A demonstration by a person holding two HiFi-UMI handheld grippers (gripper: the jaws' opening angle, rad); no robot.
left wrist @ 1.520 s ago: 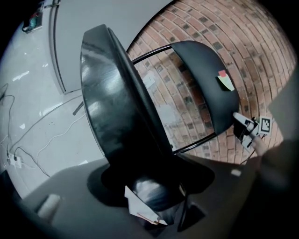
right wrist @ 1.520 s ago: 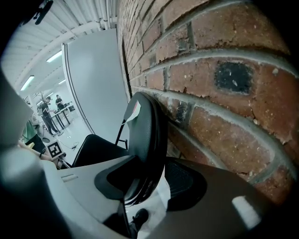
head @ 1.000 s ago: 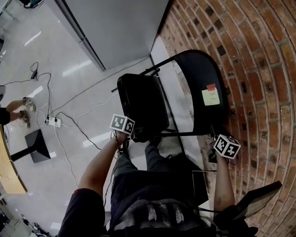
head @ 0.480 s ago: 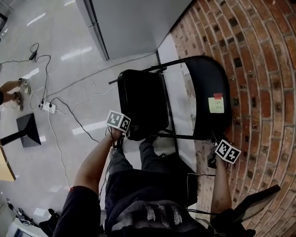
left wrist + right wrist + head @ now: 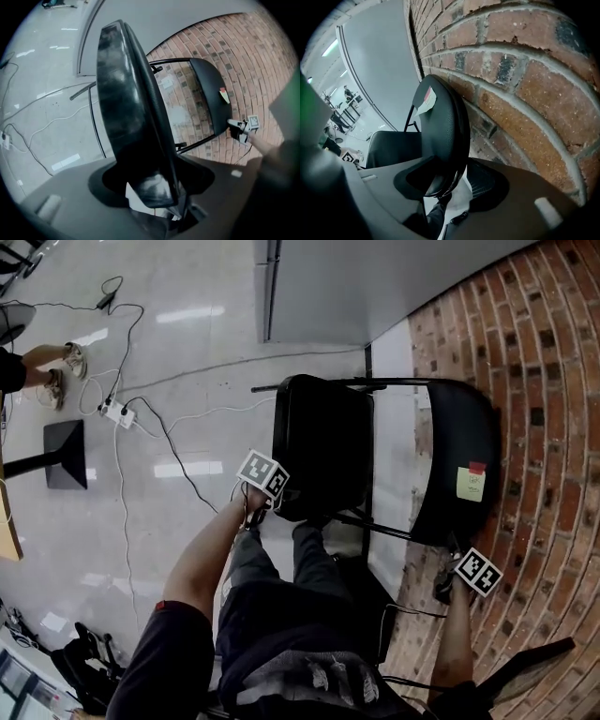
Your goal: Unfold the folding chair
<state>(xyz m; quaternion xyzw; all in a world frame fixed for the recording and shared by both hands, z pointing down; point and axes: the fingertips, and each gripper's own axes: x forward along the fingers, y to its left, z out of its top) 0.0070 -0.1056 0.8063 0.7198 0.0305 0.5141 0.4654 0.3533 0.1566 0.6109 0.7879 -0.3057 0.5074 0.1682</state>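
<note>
Head view, layout: the folding chair (image 5: 323, 442) stands on the glossy pale floor (image 5: 187, 362), just beside the brick wall (image 5: 553, 381) and in front of a grey panel (image 5: 375, 287).
Chair state: partly open. The black seat (image 5: 126, 108) and the black backrest (image 5: 440, 122) stand apart, joined by thin black tubes. The backrest is on the side nearer the wall.
Seat attitude: steeply tilted. It is seen almost edge-on in the left gripper view.
Backrest mark: a yellow sticky note (image 5: 470, 482) with a red strip along its top is stuck to the face turned toward the seat.
Left gripper (image 5: 272, 505): at the seat's near edge. Its jaws are clamped on that edge, which fills the gap between them in the left gripper view.
Right gripper (image 5: 448, 561): at the backrest's near corner, close to the wall. Its jaws are closed on the padded rim, and one ribbed pad shows just beside the rim in the right gripper view.
Operator: bare forearms lead to both grippers. Legs in dark trousers stand just short of the chair, between the two arms.
Surroundings: a white power strip (image 5: 118, 413) with trailing cables lies on the floor well to the left of the chair. A flat black base plate (image 5: 66, 454) lies near it.
</note>
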